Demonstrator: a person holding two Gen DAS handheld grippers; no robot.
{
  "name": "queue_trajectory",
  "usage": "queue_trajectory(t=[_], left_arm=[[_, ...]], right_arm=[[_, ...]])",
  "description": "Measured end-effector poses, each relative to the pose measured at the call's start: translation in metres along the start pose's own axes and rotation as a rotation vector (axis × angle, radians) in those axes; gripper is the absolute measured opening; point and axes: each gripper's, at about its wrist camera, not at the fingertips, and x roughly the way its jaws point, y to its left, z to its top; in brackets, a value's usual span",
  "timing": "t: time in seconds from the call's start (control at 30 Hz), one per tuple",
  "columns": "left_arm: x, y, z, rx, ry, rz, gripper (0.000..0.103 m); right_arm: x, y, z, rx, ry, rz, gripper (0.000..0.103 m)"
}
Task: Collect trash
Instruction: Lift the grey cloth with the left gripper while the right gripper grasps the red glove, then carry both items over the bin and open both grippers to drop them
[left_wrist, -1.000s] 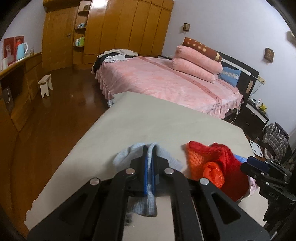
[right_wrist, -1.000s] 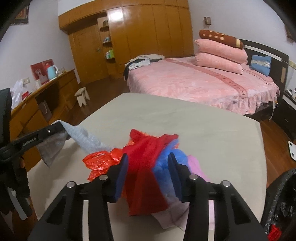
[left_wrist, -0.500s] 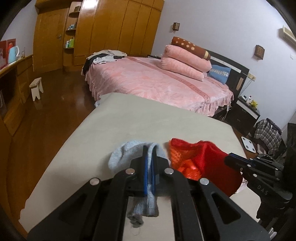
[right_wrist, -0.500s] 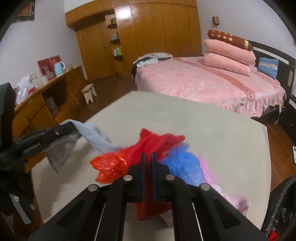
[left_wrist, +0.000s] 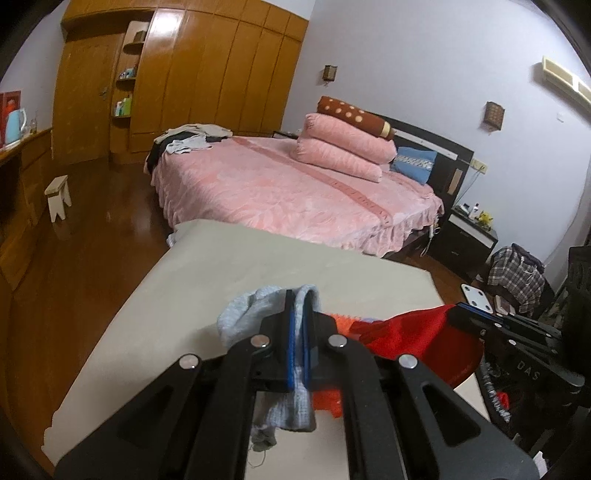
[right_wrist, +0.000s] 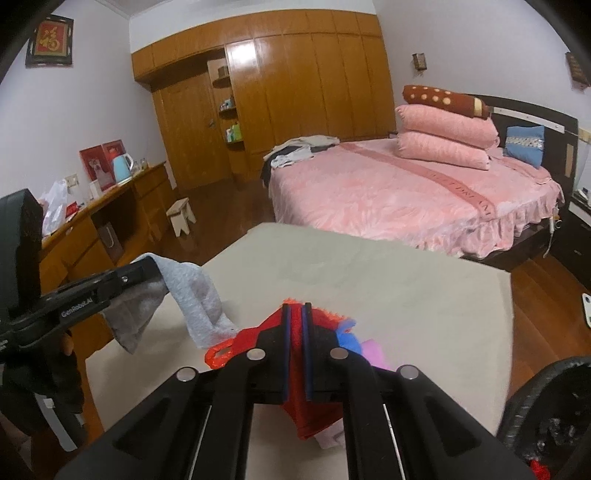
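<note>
The left gripper (left_wrist: 298, 295) is squeezed tight on a soft light blue-grey cloth (left_wrist: 240, 314), and the cloth hangs off both sides of its blue pads. In the right camera view the same cloth (right_wrist: 192, 291) droops down from the left gripper (right_wrist: 147, 271) toward the big flat beige table top (right_wrist: 406, 280). The right gripper (right_wrist: 296, 308) is pinched on a red cloth (right_wrist: 295, 413), which is lifted and hangs down under it. Just beside it are an orange-red plastic bag (right_wrist: 221, 354), a blue crumpled piece (right_wrist: 347, 339) and a pink piece (right_wrist: 373, 350), all bunched in a pile on the table. From the left camera the red cloth (left_wrist: 406, 332) stretches to the right gripper (left_wrist: 458, 308). A black trash bag (right_wrist: 546, 417) sits at the table's right edge. Behind the table are a bed with a pink cover (left_wrist: 280, 192) and a tall brown wooden wardrobe (right_wrist: 314, 85).
</note>
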Motion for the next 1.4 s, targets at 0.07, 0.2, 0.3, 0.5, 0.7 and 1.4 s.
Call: queue_trajectory(t=[0.07,0.2,0.3,0.5,0.7,1.4], left_arm=[[-0.004,-0.007,0.003,0.008,-0.012,-0.012,0.003],[-0.012,-0.022,0.012,0.029,-0.044,-0.037,0.003],[-0.017,-0.032,0.02,0.04,-0.068,-0.053,0.003],[-0.015,-0.063,0.03,0.079,-0.082,-0.112,0.003],[0.0,-0.106,0.025,0.135,-0.057,-0.187,0.003],[0.055,-0.273,-0.029,0.271,0.067,-0.49,0.003]], right_arm=[[-0.008,-0.005,0.003,0.005,-0.016,-0.007,0.005],[-0.025,-0.014,0.01,0.005,-0.042,-0.025,0.005],[-0.037,-0.02,0.016,0.004,-0.066,-0.037,0.005],[-0.059,-0.037,0.022,0.016,-0.1,-0.078,0.005],[-0.083,-0.063,0.02,0.037,-0.12,-0.137,0.005],[-0.193,-0.19,-0.029,0.201,-0.146,-0.452,0.005]])
